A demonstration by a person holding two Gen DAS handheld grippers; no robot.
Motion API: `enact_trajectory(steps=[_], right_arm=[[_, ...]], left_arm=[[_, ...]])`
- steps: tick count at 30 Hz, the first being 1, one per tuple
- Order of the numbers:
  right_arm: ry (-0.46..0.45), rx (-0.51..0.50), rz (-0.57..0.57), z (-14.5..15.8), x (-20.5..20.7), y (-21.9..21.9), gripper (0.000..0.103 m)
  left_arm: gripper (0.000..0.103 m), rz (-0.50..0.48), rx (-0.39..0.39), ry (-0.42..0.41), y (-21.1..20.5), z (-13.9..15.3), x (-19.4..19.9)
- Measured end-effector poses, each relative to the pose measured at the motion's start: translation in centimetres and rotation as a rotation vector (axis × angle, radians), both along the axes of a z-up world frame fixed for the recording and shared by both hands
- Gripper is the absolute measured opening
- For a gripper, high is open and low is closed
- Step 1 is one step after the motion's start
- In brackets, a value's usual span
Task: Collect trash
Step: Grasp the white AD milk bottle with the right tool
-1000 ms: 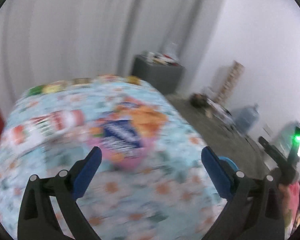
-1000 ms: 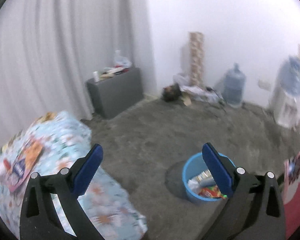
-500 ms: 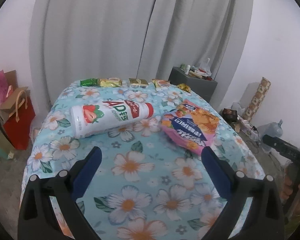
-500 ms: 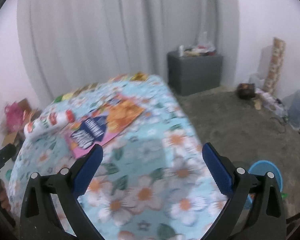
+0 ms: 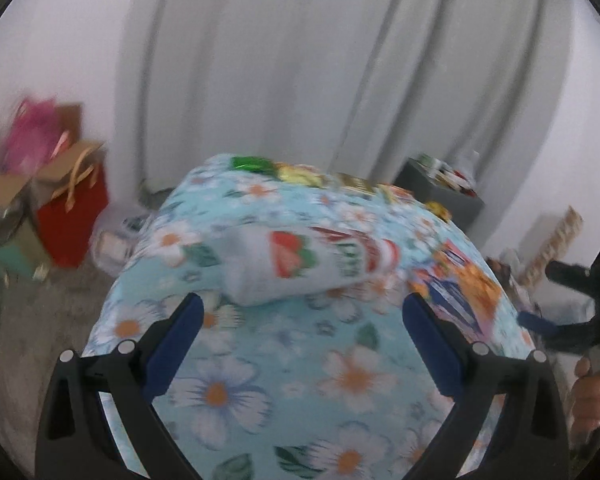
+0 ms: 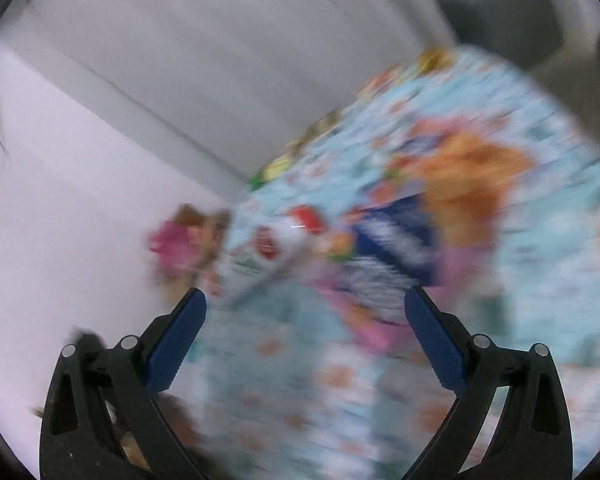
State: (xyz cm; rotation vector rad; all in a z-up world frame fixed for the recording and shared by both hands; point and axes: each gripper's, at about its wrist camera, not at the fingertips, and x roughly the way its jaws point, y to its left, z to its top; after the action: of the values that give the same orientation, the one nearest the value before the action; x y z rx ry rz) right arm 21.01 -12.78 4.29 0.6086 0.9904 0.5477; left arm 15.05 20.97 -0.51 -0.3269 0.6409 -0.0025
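Left wrist view first: the left gripper (image 5: 302, 320) hangs over the flowered tablecloth (image 5: 300, 380), jaws spread wide with nothing between them. Just ahead of the jaw tips lies the white strawberry-print bottle (image 5: 300, 268) on its side, blurred, its red cap end pointing to the right. Off past the right jaw sits the orange-and-blue snack bag (image 5: 460, 288), flat on the cloth, just beside the bottle's cap end. Far ahead of the jaws, along the table's back edge, a row of small wrappers (image 5: 300, 172) shows green and yellow. Left of the left jaw, down on the floor, stands a red gift bag (image 5: 74, 220) with cardboard beside it. Beyond the right jaw, a hand (image 5: 588, 396) grips the dark frame of the other tool at the frame edge. Grey curtains (image 5: 300, 60) fill the background.

Over to the right wrist view, heavily smeared by motion: the right gripper (image 6: 304, 320) is tilted over the same tablecloth (image 6: 280, 380), jaws wide apart and empty. The bottle (image 6: 260, 260) lies just ahead of the left jaw tip. The snack bag (image 6: 420, 232) spreads ahead between the jaws and towards the right one. Detail on the wrappers here is too blurred to tell.
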Motion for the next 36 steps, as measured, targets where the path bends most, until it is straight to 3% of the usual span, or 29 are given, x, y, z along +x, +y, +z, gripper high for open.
enact_trajectory(steps=[5, 9, 13, 17, 19, 20, 21, 24, 29, 36], right_arm=[[0.187, 0.142, 0.033, -3.2, 4.7, 7.4, 0.095], [0.375, 0.199, -0.032, -7.1, 7.6, 12.5, 0.094], [0.477, 0.205, -0.136, -9.2, 9.2, 15.3, 0.089], [0.489, 0.208, -0.271, -9.6, 9.7, 16.8, 0.084], [0.489, 0.189, -0.316, -9.5, 9.6, 17.4, 0.075], [0.488, 0.167, -0.320, -9.5, 9.6, 17.7, 0.063], [0.486, 0.163, -0.312, -9.6, 9.5, 17.8, 0.060], [0.459, 0.166, -0.227, -9.5, 9.0, 17.9, 0.060], [0.426, 0.149, 0.007, -8.7, 6.8, 17.4, 0.058], [0.318, 0.121, 0.226, -6.5, -1.4, 11.7, 0.058]], left_arm=[[0.097, 0.079, -0.015, 0.019, 2.7, -0.9, -0.5], [0.097, 0.117, -0.027, 0.032, 4.5, -1.5, -1.1], [0.097, 0.137, -0.032, 0.031, 5.6, -1.7, -1.6], [0.097, 0.149, -0.040, 0.028, 6.4, -1.8, -2.0], [0.097, 0.155, -0.052, 0.029, 6.8, -2.0, -2.1], [0.097, 0.157, -0.056, 0.029, 6.9, -1.9, -2.2], [0.097, 0.159, -0.062, 0.028, 7.0, -1.8, -2.4], [0.097, 0.160, -0.064, 0.016, 7.3, -1.4, -2.8], [0.097, 0.175, -0.055, 0.001, 7.8, -0.7, -3.9], [0.097, 0.120, -0.057, 0.007, 6.0, -0.4, -4.1]])
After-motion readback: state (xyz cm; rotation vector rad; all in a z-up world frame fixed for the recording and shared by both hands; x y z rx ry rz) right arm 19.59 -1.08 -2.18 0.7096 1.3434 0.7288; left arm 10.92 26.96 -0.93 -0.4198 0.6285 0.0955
